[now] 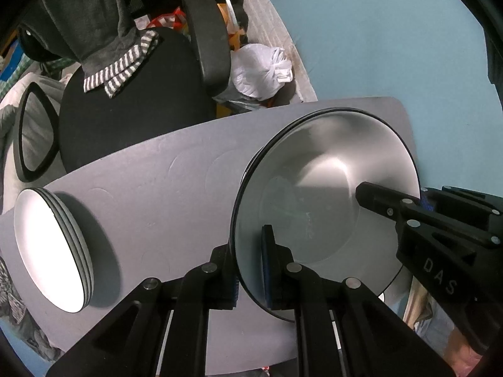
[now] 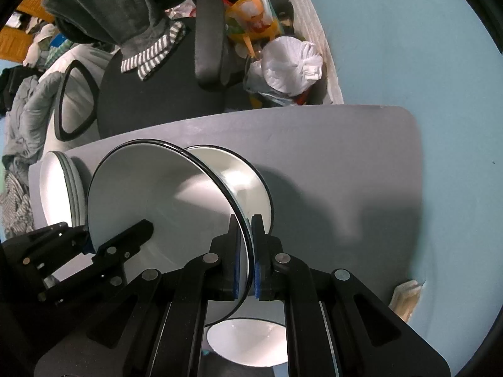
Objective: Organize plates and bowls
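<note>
Plate (image 1: 327, 188), white with a thin black rim, hangs above the grey table (image 1: 151, 188), gripped from two sides at once. The left gripper (image 1: 251, 270) pinches its near edge: one blue-padded finger lies against the plate's face, the other behind the rim, the jaws drawn narrow onto it. The right gripper (image 2: 248, 251) does the same on the opposite edge, its blue pads pressed close on either side of the black rim; in the left wrist view its black fingers (image 1: 377, 199) reach in over the plate's right side. Seen from the right wrist, the plate (image 2: 157, 194) stands tilted on edge, and just behind it a white bowl (image 2: 242, 182) with a dark rim rests on the table. A second white bowl (image 2: 248, 342) shows at the bottom, under the gripper. At the table's left end sits a stack of plates (image 1: 53, 251), well apart from the held one. Beyond the table stand a black office chair (image 1: 135, 110) with a striped cloth (image 1: 125, 66) draped on it, and a tied white plastic bag (image 1: 261, 69) against the blue wall (image 1: 393, 37).
</note>
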A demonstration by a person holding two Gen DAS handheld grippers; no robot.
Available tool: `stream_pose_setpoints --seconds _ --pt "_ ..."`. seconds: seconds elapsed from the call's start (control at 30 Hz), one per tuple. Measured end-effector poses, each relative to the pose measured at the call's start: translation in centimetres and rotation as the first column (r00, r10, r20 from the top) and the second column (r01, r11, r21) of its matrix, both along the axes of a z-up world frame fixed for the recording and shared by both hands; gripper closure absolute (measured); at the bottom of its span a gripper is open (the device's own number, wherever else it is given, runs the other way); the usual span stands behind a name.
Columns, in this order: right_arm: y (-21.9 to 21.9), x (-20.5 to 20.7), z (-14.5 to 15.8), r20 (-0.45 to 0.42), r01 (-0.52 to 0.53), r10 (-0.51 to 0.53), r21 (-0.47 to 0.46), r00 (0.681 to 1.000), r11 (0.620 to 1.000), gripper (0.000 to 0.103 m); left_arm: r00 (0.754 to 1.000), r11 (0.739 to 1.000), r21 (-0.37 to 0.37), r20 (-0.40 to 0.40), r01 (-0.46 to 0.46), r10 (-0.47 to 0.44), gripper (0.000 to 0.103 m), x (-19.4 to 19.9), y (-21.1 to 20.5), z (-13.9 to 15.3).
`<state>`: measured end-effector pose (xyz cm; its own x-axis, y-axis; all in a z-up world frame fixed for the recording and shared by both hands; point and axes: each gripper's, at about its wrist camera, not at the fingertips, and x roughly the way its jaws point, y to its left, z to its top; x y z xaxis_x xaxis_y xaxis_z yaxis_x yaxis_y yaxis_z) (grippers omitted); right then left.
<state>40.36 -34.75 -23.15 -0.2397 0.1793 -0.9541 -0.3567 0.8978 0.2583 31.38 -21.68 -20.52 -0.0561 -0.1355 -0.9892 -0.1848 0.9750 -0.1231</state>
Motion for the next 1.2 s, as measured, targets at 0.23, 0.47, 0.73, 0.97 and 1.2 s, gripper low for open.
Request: stream_pose_setpoints --seconds 0.23,0.47,0.73,0.97,1.2 --pt "-0.2 0.1 -0.8 -0.02 -0.007 0.007 0.001 1.0 1.0 0.096 1.0 1.0 0.017 -0.018 0.008 -0.007 0.091 0.1 -0.3 -0.6" --pt "-0.4 0.2 -1.2 -0.03 -0.007 0.007 -0.002 1.0 1.0 0.096 0.999 1.0 0.02 -0.036 0.007 -0.007 0.091 0.4 -0.3 -1.1" --pt "-0.7 0.3 -1.6 -0.039 0.002 -0.002 -0.001 0.999 1.0 0.096 0.999 0.999 0.036 -0.047 0.023 -0.021 0.091 0.4 -0.7 -1.6" --pt "-0.9 0.5 -1.6 -0.03 0.007 -0.008 -0.018 1.0 1.0 0.096 0.998 0.999 0.042 -0.053 0.026 -0.024 0.09 0.6 -0.8 -1.9" --pt "-1.0 0.7 -1.7 -0.041 0.013 -0.014 -0.022 0.999 1.0 0.093 0.997 0.996 0.061 -0.049 0.063 -0.06 0.09 0.7 -1.0 -1.8"
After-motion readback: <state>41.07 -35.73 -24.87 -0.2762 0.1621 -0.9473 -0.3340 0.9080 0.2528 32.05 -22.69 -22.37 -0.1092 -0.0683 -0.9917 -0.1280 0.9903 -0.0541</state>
